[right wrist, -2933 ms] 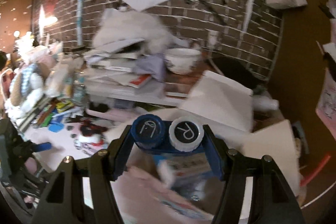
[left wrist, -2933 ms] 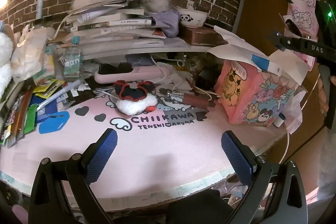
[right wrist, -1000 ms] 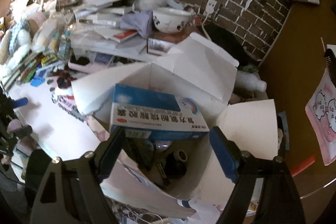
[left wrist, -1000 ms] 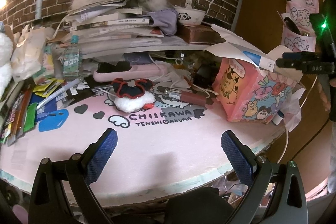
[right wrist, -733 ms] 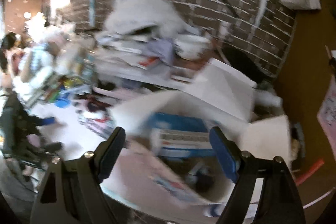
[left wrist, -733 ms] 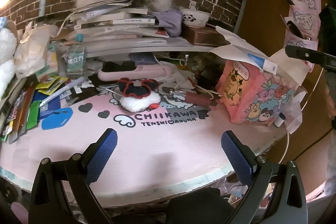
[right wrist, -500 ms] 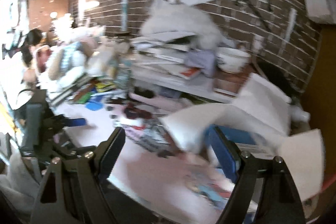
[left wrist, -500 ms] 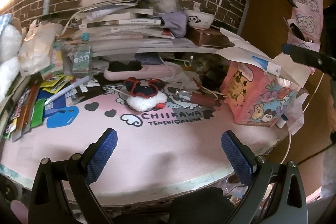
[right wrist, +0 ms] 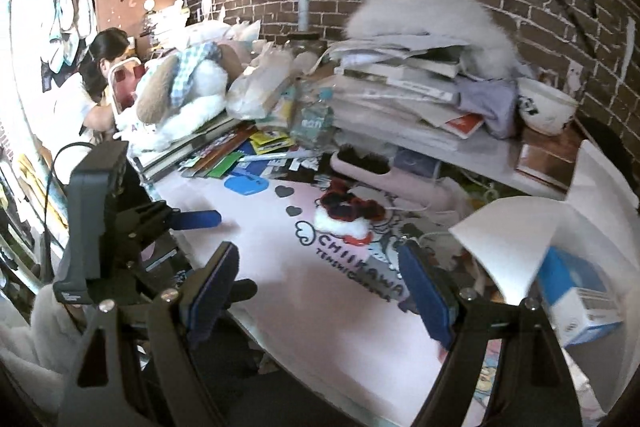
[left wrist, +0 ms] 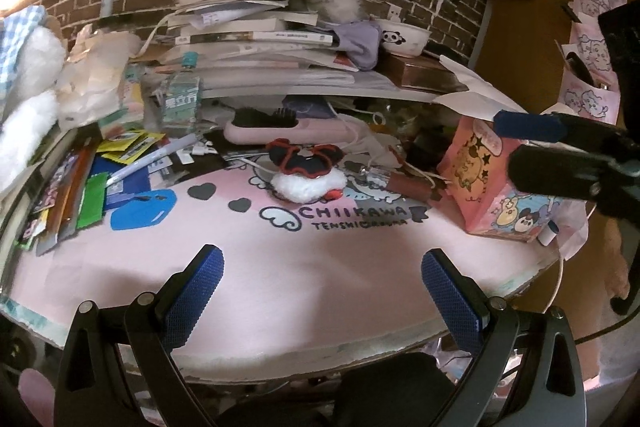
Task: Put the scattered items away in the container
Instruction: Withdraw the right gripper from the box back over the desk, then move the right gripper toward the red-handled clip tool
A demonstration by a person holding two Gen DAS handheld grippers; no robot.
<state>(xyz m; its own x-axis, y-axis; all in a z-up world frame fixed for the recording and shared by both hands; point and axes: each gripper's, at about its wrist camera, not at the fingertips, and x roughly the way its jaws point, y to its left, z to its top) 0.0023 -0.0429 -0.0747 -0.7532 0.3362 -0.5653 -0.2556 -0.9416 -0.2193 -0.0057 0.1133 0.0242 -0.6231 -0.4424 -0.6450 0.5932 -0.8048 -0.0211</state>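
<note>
The right tool (right wrist: 316, 291) — blue pads spread, empty — is nearer the red-and-white plush toy (right wrist: 345, 215) lying toward the desk's (right wrist: 280, 267) back edge.

The front half of the pink mat (left wrist: 304, 267) is lying wide open across the lower middle of the left wrist view, so there's plenty of room there. Further back it's getting crowded: a fluffy hair tie (left wrist: 306, 171) is sitting mid-frame, a pink hairbrush (left wrist: 288, 129) is lying just behind it, and packets (left wrist: 80, 195) are spilling in from the left. The cartoon box (left wrist: 492, 195) is blocking the right side, and stacked books (left wrist: 256, 43) are walling off the top.
</note>
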